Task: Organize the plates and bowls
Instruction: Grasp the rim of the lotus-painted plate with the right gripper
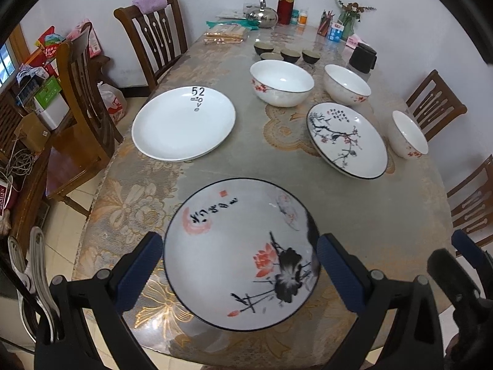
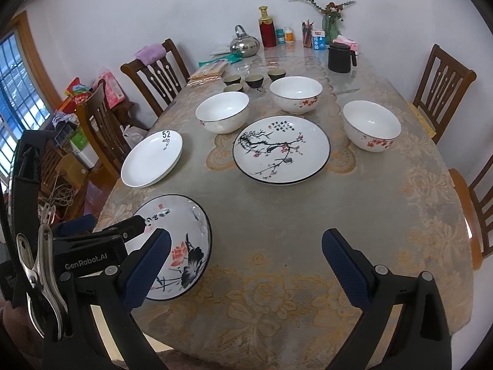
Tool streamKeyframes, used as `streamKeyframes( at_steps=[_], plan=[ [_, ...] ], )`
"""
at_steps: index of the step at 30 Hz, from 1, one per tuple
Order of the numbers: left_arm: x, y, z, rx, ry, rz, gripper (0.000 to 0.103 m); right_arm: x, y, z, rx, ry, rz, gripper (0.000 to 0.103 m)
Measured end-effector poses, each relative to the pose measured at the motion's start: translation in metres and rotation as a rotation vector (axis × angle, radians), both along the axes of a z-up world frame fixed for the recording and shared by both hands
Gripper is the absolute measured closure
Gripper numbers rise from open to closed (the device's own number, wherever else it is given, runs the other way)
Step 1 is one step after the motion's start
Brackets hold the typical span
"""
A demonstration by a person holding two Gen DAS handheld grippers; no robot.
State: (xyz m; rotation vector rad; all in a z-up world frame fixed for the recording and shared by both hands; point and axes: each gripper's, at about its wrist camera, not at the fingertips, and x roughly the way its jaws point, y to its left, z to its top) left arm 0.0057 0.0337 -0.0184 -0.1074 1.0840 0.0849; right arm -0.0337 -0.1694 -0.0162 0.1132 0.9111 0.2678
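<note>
Left wrist view: the left gripper [image 1: 240, 265], ribbed blue pads spread wide, brackets the glossy round lotus plate [image 1: 242, 254] near the lace-patterned table [image 1: 246, 166] edge.

Right wrist view: the right gripper [image 2: 246, 265] gapes empty over cloth; plum-blossom plate [image 2: 281, 149] sits mid-table among three white bowls.

Soft dim daylight from window [image 2: 18, 98]; fisheye edges warped, dark; near plate [image 1: 243, 256] blurred.

**Two wrist views over one table**

The left wrist view is set low and close over the near left edge of the table [image 1: 215, 160]. The right wrist view is placed further right, facing the far wall. The lotus plate [image 1: 243, 256] [image 2: 181, 243] is shared by both.
</note>
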Motion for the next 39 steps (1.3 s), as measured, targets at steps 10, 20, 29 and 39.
streamKeyframes(
  at_steps=[10, 20, 29, 39],
  plan=[
    [0.007, 0.030, -0.026, 0.008, 0.057, -0.003, 0.009, 0.013, 0.028, -0.024, -0.002, 0.064, 0.106, 0.017],
    [0.019, 0.058, -0.057, 0.031, 0.119, -0.016, 0.019, 0.021, 0.058, -0.068, -0.009, 0.183, 0.168, 0.042],
    [0.026, 0.063, -0.075, 0.035, 0.158, -0.062, 0.025, 0.031, 0.069, -0.083, 0.006, 0.220, 0.138, 0.048],
    [0.032, 0.058, -0.095, 0.015, 0.203, -0.126, 0.042, 0.039, 0.076, -0.102, 0.028, 0.285, 0.092, 0.058]
  ],
)
